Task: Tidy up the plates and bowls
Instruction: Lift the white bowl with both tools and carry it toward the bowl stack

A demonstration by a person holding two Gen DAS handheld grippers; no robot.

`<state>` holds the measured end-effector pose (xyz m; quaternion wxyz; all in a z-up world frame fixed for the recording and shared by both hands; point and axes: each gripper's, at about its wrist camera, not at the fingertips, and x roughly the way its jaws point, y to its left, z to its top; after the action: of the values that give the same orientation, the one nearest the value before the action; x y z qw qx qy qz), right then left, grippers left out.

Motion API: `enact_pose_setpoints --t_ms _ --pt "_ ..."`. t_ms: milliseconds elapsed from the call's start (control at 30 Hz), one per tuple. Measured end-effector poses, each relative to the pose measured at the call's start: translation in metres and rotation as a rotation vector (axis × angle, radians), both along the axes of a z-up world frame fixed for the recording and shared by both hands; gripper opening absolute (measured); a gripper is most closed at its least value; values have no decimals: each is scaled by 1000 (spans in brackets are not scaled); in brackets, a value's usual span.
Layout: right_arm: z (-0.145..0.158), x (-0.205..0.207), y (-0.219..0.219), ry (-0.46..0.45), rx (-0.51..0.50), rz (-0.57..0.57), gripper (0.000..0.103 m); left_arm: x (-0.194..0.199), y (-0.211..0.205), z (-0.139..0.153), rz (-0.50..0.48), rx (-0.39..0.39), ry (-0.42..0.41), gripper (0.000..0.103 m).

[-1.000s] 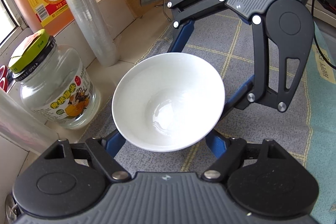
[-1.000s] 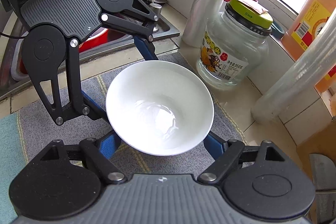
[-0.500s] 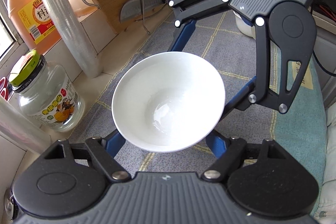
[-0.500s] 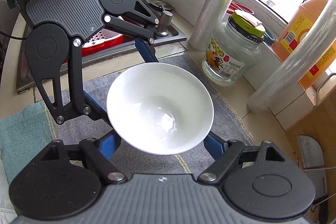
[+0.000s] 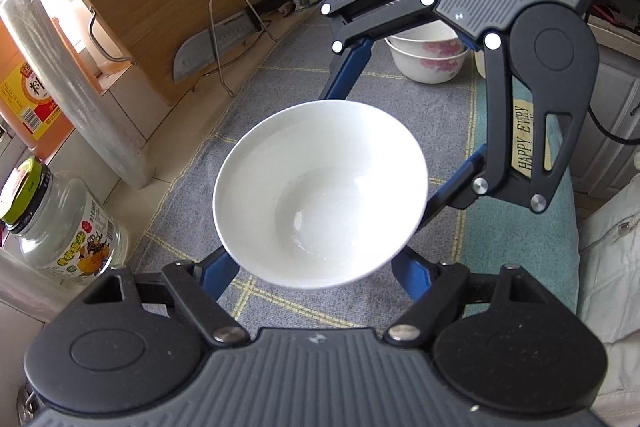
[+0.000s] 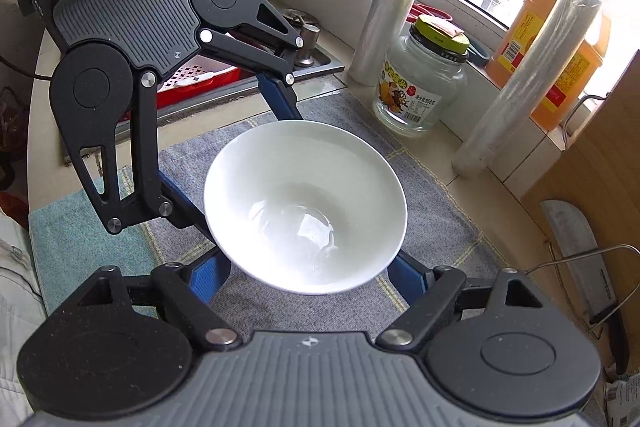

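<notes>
The white bowl [image 5: 320, 193] is clamped from opposite sides by the left claw [image 5: 316, 273] and the right claw [image 6: 310, 273], each with its blue fingers [image 5: 216, 273] pressed against the bowl's lower wall. The bowl is held upright at the centre of both views, above the grey cloth [image 5: 432, 111] on the counter. Compared with a second ago, the bowl has been carried higher and further from the glass jar [image 5: 60, 223], now at the lower left of the left view. A stack of flowered bowls [image 5: 430, 61] has come into sight at the upper right of that view, partly hidden behind the right claw. This is judged to be the likely destination for stacking.
</notes>
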<state>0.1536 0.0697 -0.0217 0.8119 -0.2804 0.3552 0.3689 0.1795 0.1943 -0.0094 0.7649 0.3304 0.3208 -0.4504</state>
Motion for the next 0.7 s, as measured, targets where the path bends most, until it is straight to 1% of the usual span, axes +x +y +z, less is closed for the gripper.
enact_pose_setpoints --t_ms 100,333,433,700 --pt "2 -7 -17 -6 -1 7 89 -8 -17 2 12 -2 -1 82" --pt "4 -20 -61 14 18 -2 89 -24 -59 5 -2 6 4 82" --pt "6 -27 -78 5 16 -12 89 -26 -75 6 -9 5 14 82" --pt "13 -35 -131 -21 6 -67 89 -27 -126 11 -65 -6 -3 82"
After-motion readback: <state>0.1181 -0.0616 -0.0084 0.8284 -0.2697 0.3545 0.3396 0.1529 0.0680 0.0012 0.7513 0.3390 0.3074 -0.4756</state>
